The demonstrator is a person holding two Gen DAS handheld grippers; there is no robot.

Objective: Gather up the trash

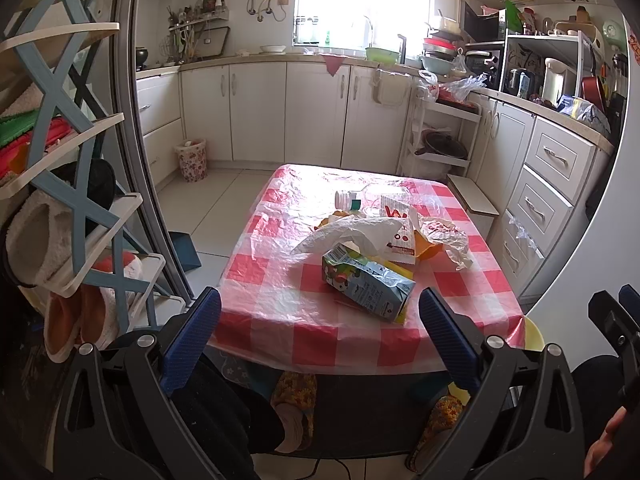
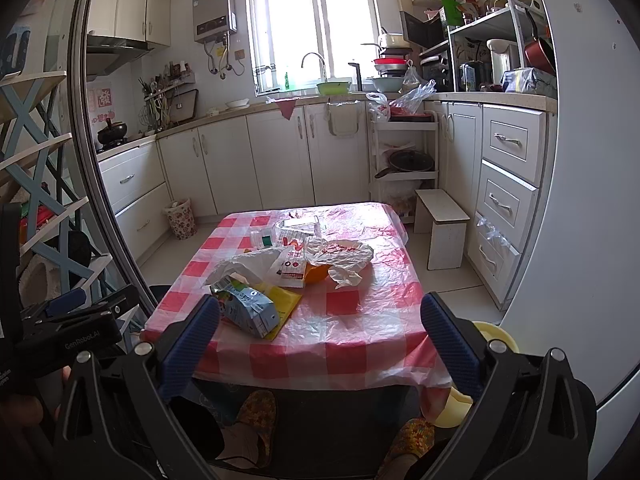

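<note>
A pile of trash lies on a small table with a red-and-white checked cloth. Nearest is a crushed blue drink carton on a yellow wrapper. Behind it lie a white plastic bag, a white paper bag with red print, an orange bowl, crumpled clear wrap and a clear plastic bottle. My left gripper and right gripper are both open and empty, held at the table's near edge.
A floral waste bin stands on the floor by the left cabinets. A shoe rack is at the left, a white stool and drawers at the right. A yellow stool sits by the table's near right corner.
</note>
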